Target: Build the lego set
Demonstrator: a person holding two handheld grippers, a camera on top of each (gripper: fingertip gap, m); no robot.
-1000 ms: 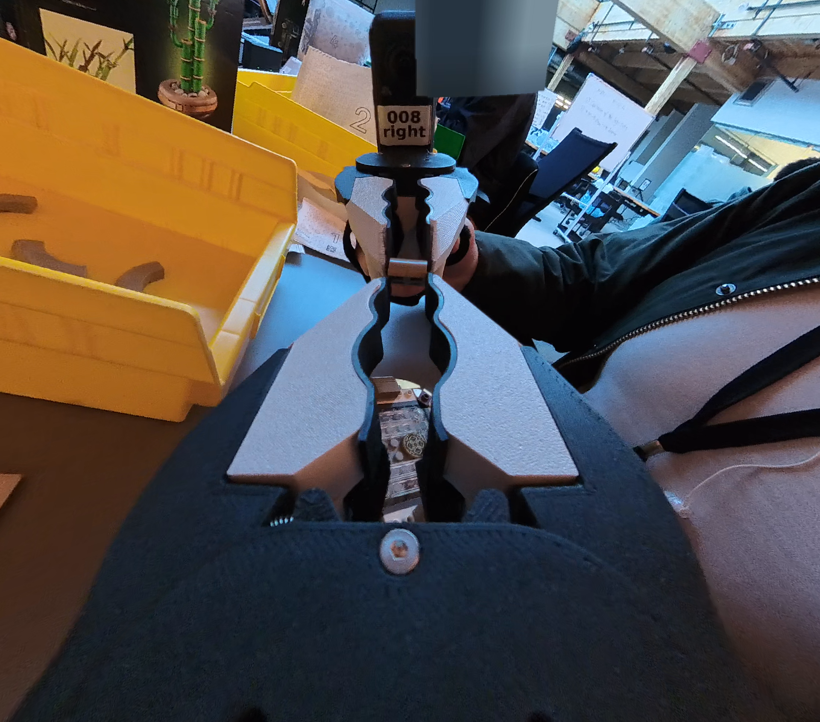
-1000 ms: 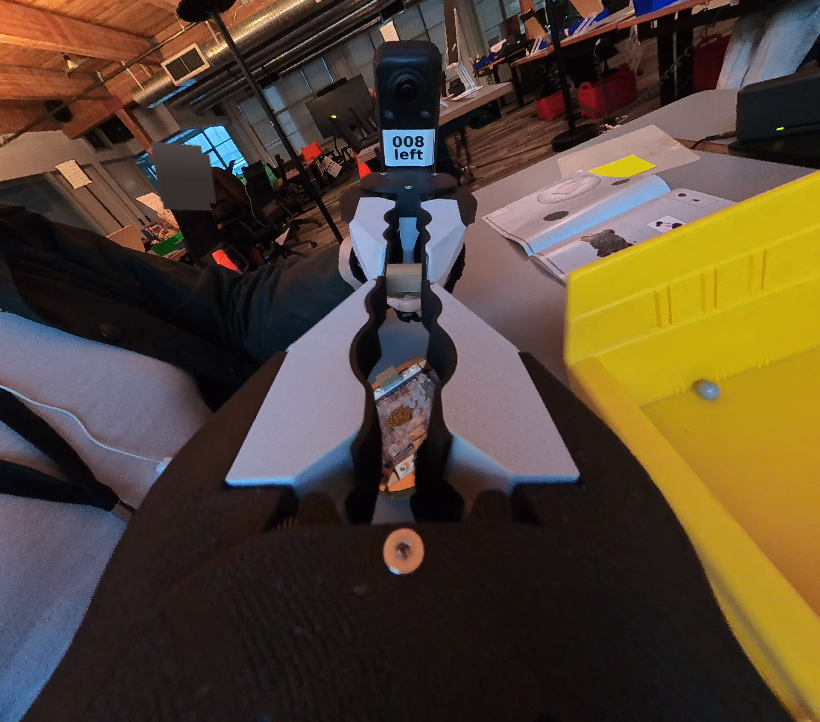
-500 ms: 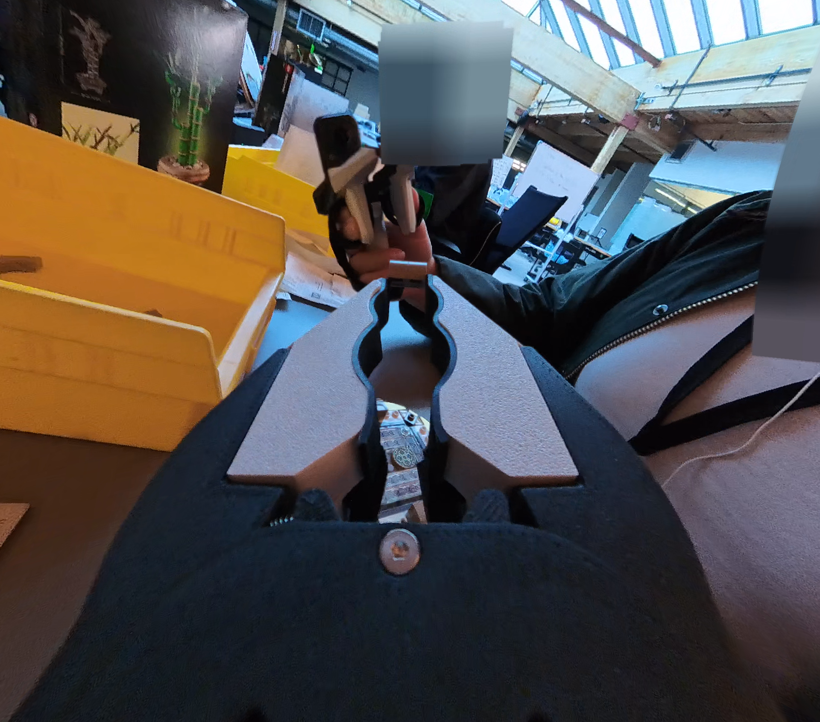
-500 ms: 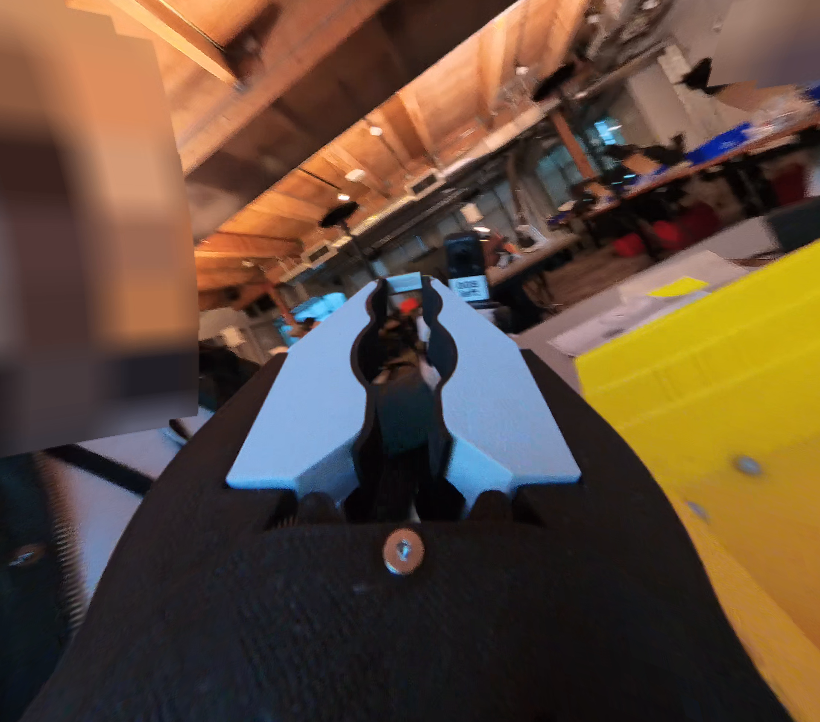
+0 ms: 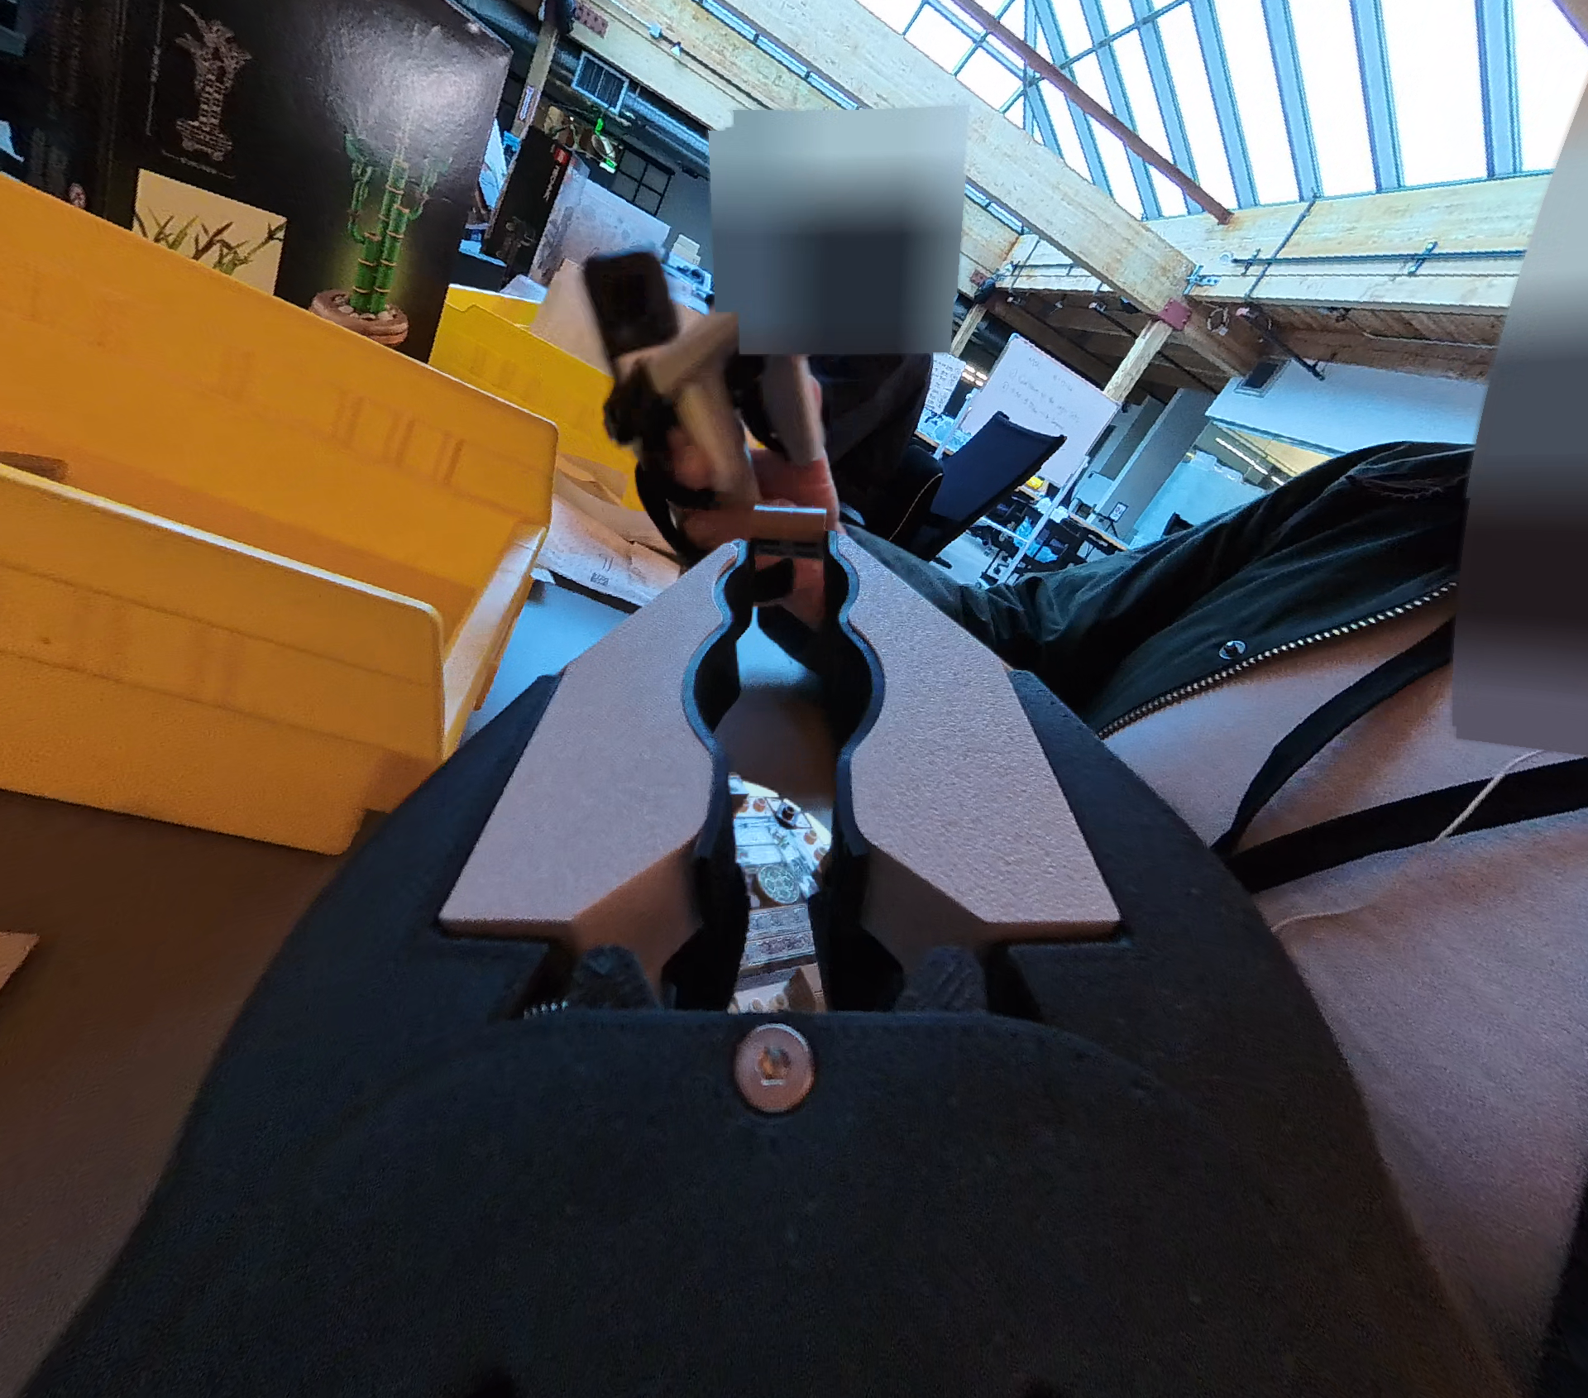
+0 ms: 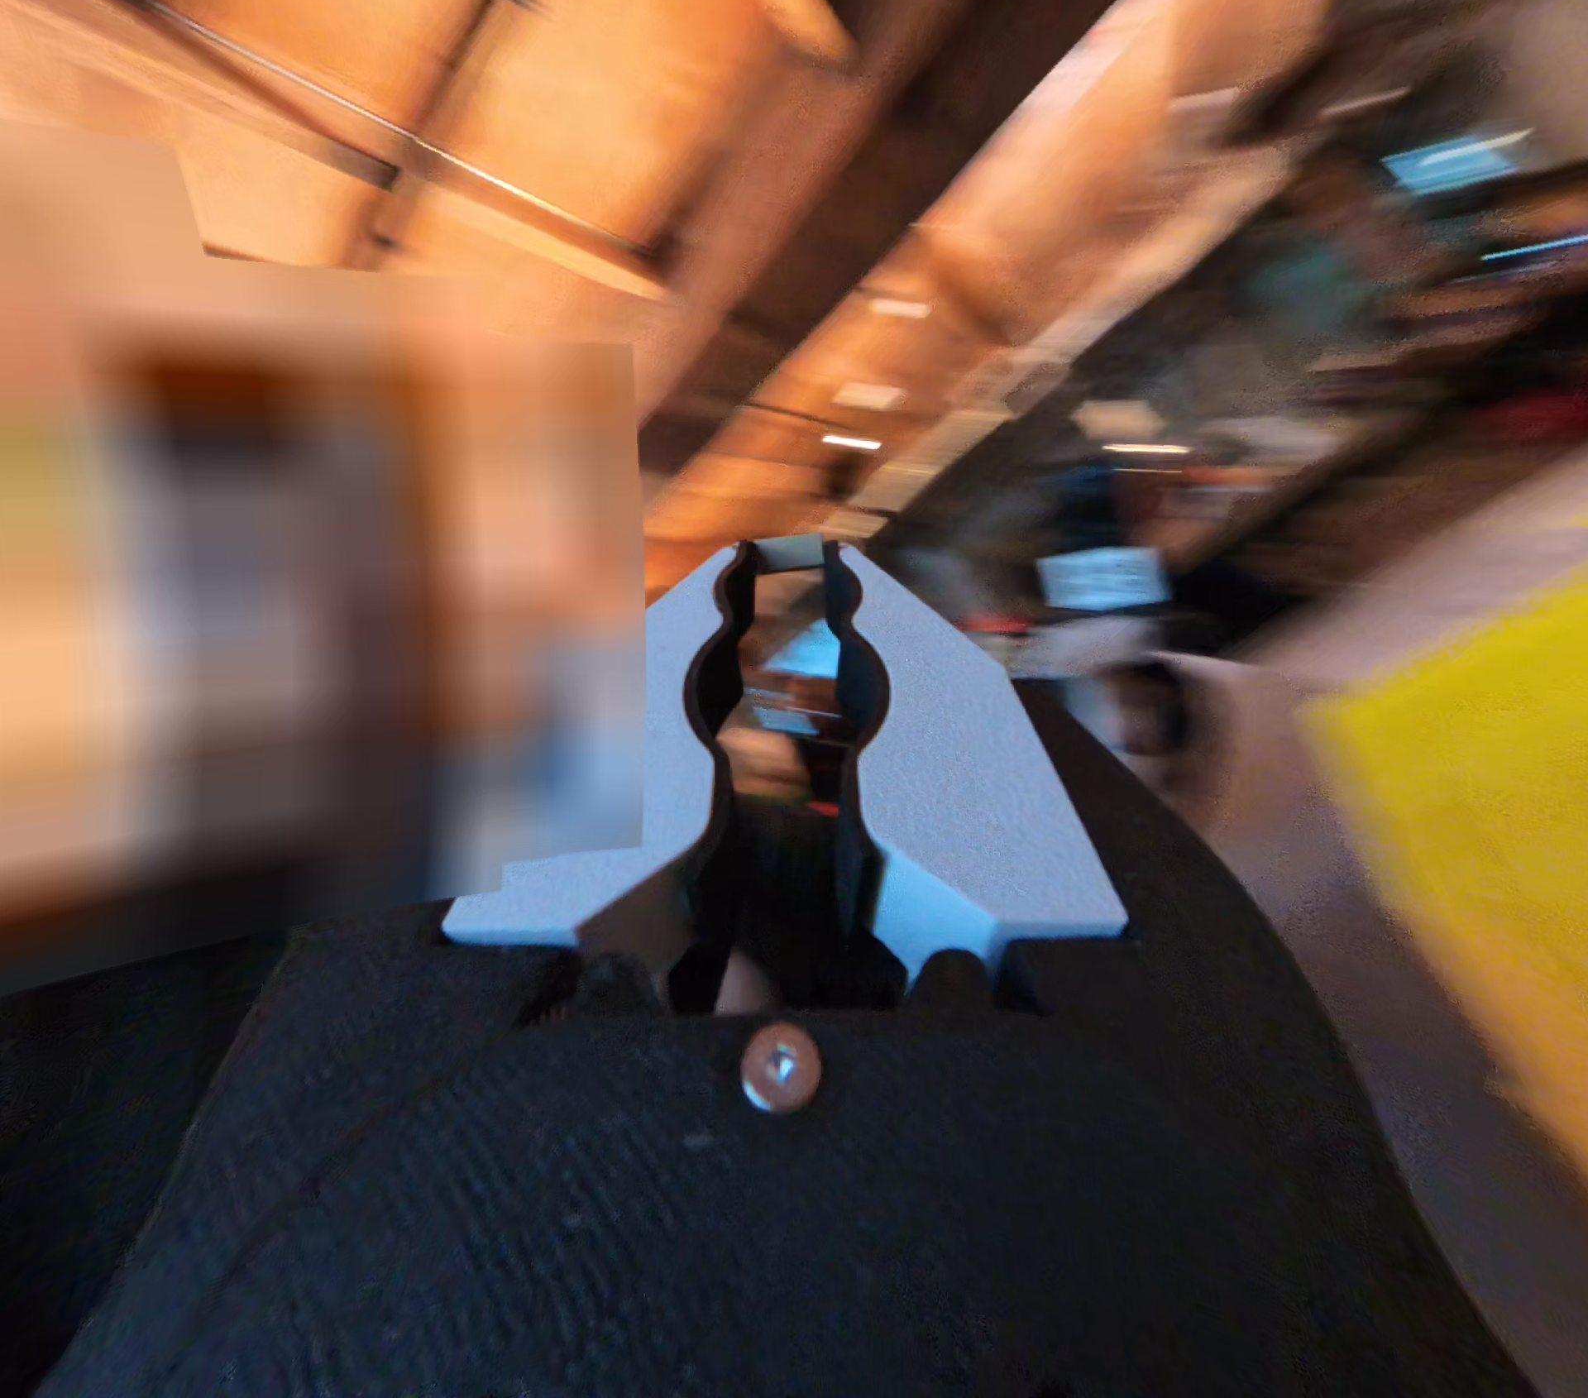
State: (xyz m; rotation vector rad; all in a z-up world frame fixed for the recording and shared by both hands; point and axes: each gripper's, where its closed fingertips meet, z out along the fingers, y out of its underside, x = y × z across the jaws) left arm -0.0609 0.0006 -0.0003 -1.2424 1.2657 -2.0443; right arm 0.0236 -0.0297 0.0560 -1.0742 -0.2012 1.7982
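Observation:
In the left wrist view my left gripper (image 5: pixel 789 551) is shut on a small tan lego piece (image 5: pixel 789 521) held at its tips, raised above the table. My right gripper (image 5: pixel 687 403) shows beyond it, tilted and blurred, in a hand, apart from the left tips. In the right wrist view, which is heavily motion-blurred, my right gripper (image 6: pixel 789 570) is shut on a small pale grey piece (image 6: pixel 790 552) at its tips and points up toward the wooden ceiling.
A yellow bin (image 5: pixel 258 566) stands on the left, with a brown piece (image 5: pixel 34 467) at its edge. A second yellow bin (image 5: pixel 516 360) and the black lego box (image 5: pixel 258 68) stand behind. A person's jacket (image 5: pixel 1289 626) fills the right. A yellow bin (image 6: pixel 1461 798) is at the right. There is about 11 cm between the tips of the two grippers.
A second ago both grippers met tip to tip around the small piece. The right gripper has pulled away, swinging up and tilting; the left has tipped upward. Each is still shut on a piece.

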